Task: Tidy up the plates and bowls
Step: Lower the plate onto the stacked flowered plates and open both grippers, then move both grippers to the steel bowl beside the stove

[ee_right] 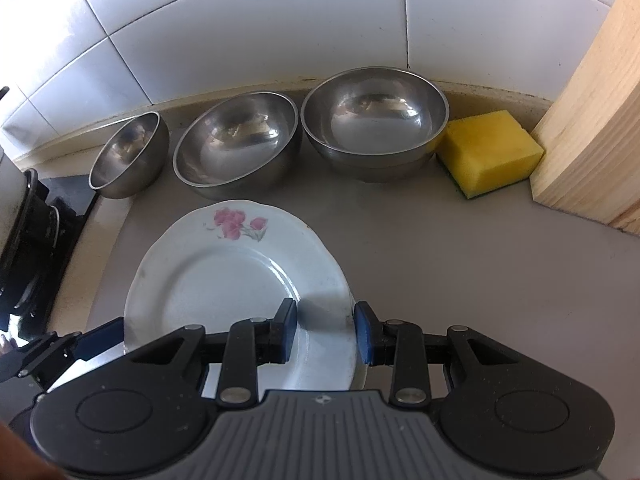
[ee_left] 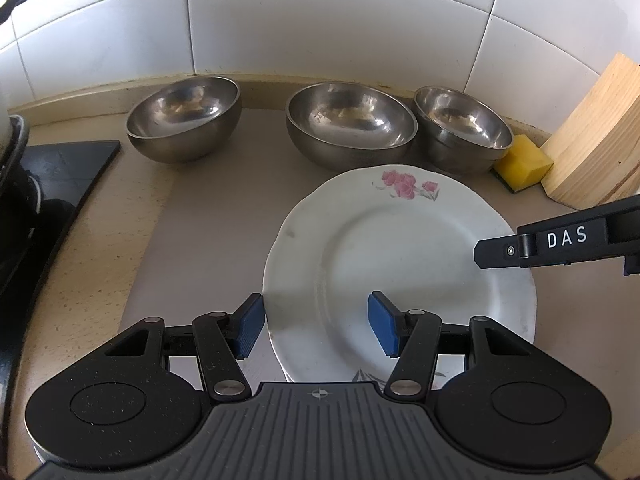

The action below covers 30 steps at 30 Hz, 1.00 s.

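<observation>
Plates (ee_left: 400, 264) lie flat in a small stack on a grey mat (ee_left: 200, 240) on the worktop (ee_left: 80, 280), the top one white with a scalloped rim and a pink flower print on its far edge, toward the wall. A second rim peeks out under it at the near side. Round as it is, the top plate has no long axis; its face points straight up.

Behind the plates, three steel bowls stand in a row along the tiled wall (ee_left: 320, 20): the left bowl (ee_left: 184, 120) tilted and well apart from the others, the middle bowl (ee_left: 348, 124) tilted too, and just beside it the right bowl (ee_left: 464, 128), which looks nested in another. The plates' far edge lies near the middle and right bowls. A yellow sponge (ee_left: 524, 164) touches a wooden block (ee_left: 592, 140) at the right. A black hob (ee_left: 60, 184) borders the mat on the left. Open mat lies left of the plates and, in the right wrist view, to their right up to the block.

The left claw (ee_left: 316, 322) is spread, straddling the plates' left rim, one pad outside it and one above the plate, neither pressing. The right claw (ee_right: 326, 334) straddles the right rim with a narrow gap; whether its pads pinch the rim I cannot tell.
</observation>
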Each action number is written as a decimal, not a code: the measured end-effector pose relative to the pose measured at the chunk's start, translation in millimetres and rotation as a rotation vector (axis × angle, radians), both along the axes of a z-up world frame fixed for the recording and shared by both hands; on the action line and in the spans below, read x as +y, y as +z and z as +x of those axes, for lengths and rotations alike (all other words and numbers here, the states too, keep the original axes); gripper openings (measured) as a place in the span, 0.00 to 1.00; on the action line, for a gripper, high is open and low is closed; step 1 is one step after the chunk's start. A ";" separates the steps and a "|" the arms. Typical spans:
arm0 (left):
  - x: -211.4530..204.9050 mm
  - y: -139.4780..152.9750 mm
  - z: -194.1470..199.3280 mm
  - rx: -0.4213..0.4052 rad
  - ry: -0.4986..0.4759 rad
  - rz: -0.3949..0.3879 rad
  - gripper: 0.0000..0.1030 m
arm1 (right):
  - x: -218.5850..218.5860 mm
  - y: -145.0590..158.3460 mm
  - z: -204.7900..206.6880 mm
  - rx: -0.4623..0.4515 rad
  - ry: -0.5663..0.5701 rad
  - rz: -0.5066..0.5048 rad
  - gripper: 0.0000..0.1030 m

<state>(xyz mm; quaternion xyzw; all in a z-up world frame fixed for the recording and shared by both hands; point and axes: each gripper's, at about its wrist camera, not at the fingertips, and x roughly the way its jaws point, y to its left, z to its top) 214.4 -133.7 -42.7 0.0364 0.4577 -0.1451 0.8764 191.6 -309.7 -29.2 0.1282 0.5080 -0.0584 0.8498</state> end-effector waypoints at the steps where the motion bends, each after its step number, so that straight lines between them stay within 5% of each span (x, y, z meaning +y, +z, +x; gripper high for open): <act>1: -0.9 -0.2 0.3 -0.002 -0.003 0.002 0.55 | 0.4 -0.6 0.4 0.002 0.001 -0.003 0.13; 30: 1.9 8.5 -2.8 -0.046 -0.008 0.038 0.57 | -9.4 3.1 -10.5 -0.027 -0.029 -0.057 0.13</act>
